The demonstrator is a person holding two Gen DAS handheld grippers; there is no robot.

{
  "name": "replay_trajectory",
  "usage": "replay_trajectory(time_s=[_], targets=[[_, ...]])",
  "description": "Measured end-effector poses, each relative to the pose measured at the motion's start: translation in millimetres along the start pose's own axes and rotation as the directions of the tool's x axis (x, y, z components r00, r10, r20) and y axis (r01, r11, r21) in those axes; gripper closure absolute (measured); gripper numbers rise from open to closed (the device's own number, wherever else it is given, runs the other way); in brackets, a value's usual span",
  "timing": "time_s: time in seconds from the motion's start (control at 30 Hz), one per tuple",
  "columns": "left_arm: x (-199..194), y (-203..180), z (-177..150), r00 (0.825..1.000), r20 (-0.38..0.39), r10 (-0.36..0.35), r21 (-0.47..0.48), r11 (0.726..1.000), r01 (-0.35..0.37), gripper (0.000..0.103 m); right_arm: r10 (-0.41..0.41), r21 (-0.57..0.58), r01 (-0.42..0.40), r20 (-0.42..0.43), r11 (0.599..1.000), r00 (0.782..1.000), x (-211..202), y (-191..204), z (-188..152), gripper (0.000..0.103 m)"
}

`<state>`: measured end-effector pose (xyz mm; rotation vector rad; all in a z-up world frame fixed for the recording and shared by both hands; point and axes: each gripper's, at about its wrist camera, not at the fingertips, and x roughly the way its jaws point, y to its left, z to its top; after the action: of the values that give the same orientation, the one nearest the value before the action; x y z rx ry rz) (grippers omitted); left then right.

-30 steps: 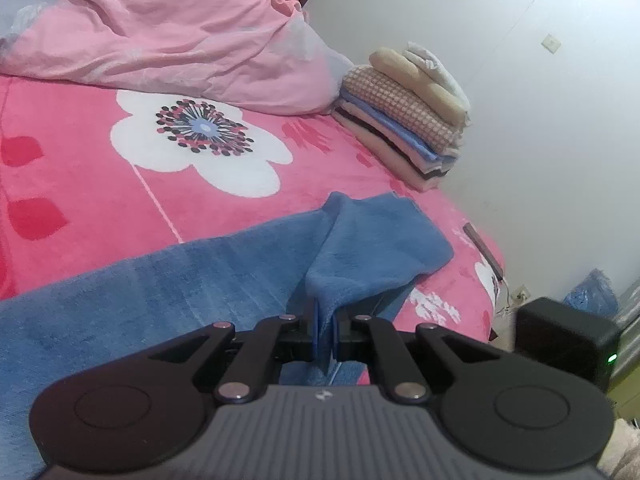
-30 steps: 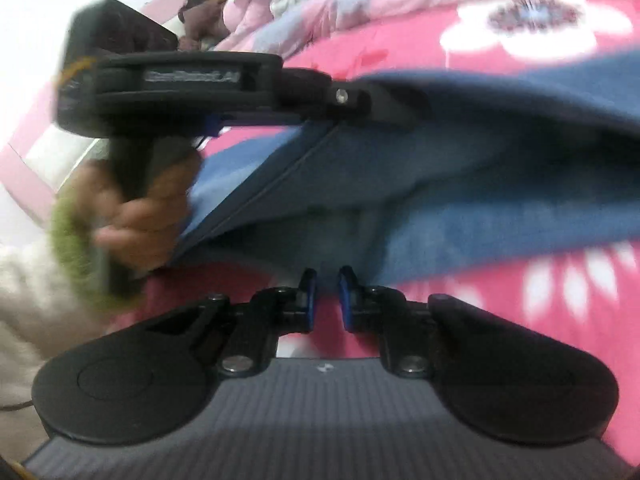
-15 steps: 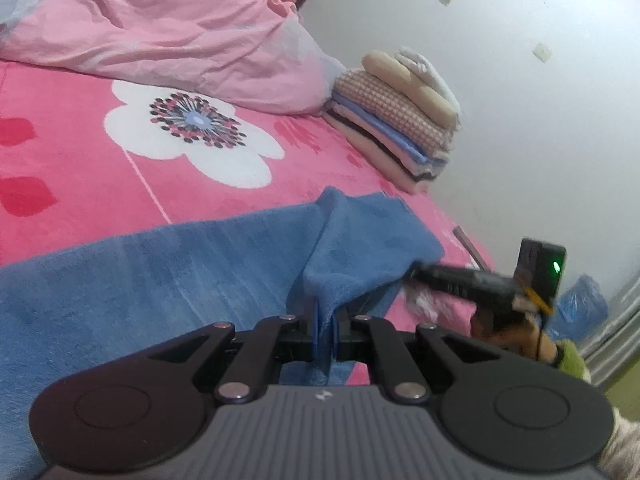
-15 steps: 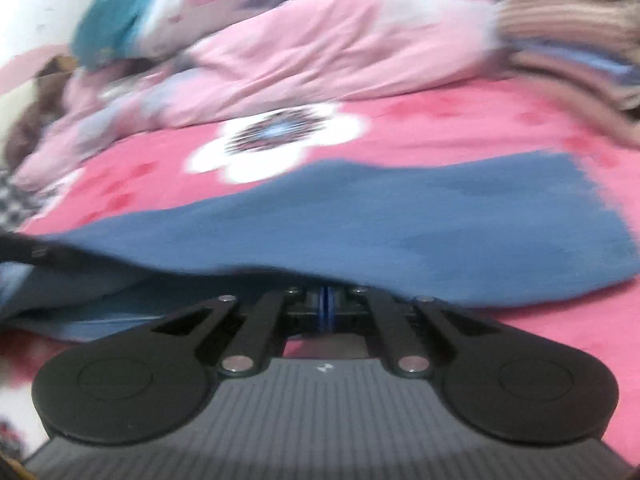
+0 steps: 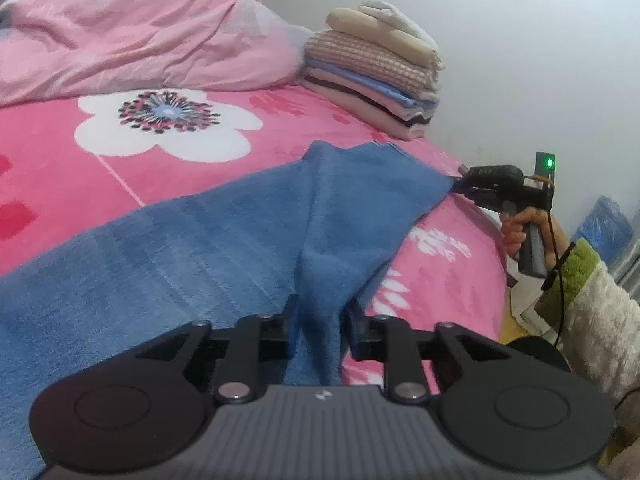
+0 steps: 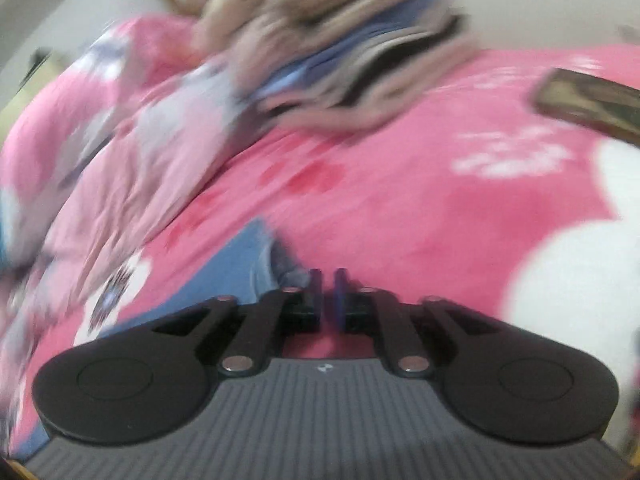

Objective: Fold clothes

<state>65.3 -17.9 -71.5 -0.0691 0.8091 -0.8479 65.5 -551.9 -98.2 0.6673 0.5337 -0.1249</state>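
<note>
While the blue fleece garment point(image 5: 224, 236) is being spread across the pink flowered bedcover point(image 5: 168, 128), one bunched fold of it is being held up between the fingers of the left gripper point(image 5: 318, 322), whose jaws are being kept closed on the cloth with only the cloth's thickness between them. From that pinch the fabric is being draped back towards the far corner, where it is being met by the tip of the right gripper point(image 5: 460, 180). In the left wrist view the corner is seen touching that tip, but whether it is being clamped cannot be told from there. In the blurred right wrist view the right gripper's fingers point(image 6: 316, 288) are being held with a narrow gap between them, nothing being visible inside it, and the garment's corner point(image 6: 248, 260) is lying just beside the left finger. The right hand point(image 5: 524, 232), sleeved in green and cream, is being wrapped around the handle. Further back, a stack of folded clothes point(image 5: 372, 76) is being kept at the bed's far edge near the white wall point(image 5: 520, 60), beside a crumpled pink duvet point(image 5: 140, 40).
</note>
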Motion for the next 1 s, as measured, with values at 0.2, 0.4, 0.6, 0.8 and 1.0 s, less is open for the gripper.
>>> replay_trajectory(time_s=[0.2,0.4,0.6,0.8,1.0], targets=[[-11,-8,6,1.0,0.013,0.002,0.008,1.0,-0.002,0.054,0.119,0.255,-0.116,0.004,0.96,0.993,-11,-36,1,0.086],[-12,-20,33,0.997,0.069,0.015,0.03,0.999,-0.017,0.043,0.145,0.14,-0.138,-0.039,0.981,0.989,3,-13,14,0.074],[41,-28,71,0.99,0.045,0.134,0.054,0.989,-0.136,0.041,0.121,-0.102,-0.138,-0.158,0.985,0.98,54,29,42,0.062],[92,-36,84,0.982,0.02,0.19,0.091,0.977,-0.191,0.041,0.081,-0.317,-0.154,-0.233,0.936,0.969,93,58,52,0.068],[111,-45,75,0.978,0.011,0.21,0.147,0.967,-0.209,0.042,0.107,-0.442,-0.182,-0.188,0.879,0.976,83,76,44,0.097]])
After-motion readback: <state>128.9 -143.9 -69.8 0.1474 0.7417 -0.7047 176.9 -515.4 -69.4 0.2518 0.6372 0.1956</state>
